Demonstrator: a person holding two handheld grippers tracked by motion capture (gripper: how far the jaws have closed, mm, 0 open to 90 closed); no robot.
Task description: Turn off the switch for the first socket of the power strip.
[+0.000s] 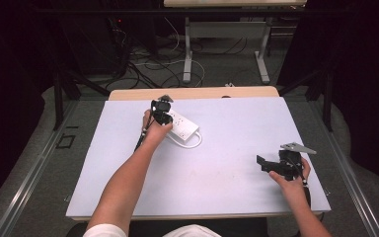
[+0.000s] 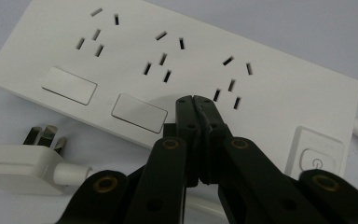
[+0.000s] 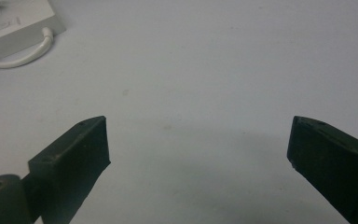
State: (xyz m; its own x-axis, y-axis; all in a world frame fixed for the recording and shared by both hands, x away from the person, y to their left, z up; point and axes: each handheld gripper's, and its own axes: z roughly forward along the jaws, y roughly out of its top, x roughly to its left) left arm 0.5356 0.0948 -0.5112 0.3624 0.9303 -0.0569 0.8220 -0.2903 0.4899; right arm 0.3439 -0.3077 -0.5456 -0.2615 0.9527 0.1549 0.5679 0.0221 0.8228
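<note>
Two grippers are working over a pale table (image 1: pixel 217 187). The left gripper (image 1: pixel 162 111) is sitting at about 11 o'clock from table centre, right over a white power strip (image 1: pixel 182 123). In the left gripper view, the left gripper (image 2: pixel 194 100) is showing its jaws pressed together with nothing between them, tips hovering at or on the strip's top face (image 2: pixel 177 70); contact is not clear. The tips are lying between the second rocker switch (image 2: pixel 139 112) and the third socket group (image 2: pixel 233 77), with the first rocker switch (image 2: pixel 69 85) off at 9 o'clock from them. A power button (image 2: pixel 313 162) is sitting at the strip's end, 4 o'clock from the tips. The white plug (image 2: pixel 25 161) is lying on the table at 8 o'clock, prongs pointing toward the strip, just beside it and not inserted.

The white cord (image 1: pixel 190 143) is looping from the strip's near end across the table.

The right gripper (image 1: pixel 266 163) is resting at about 4 o'clock from centre, well apart from the strip. In the right gripper view, the right gripper (image 3: pixel 198 144) is holding its jaws wide apart, gripping nothing, over bare table. The strip's end (image 3: pixel 18 25) and cord (image 3: pixel 23 53) are showing at 10 o'clock in that view.
</note>
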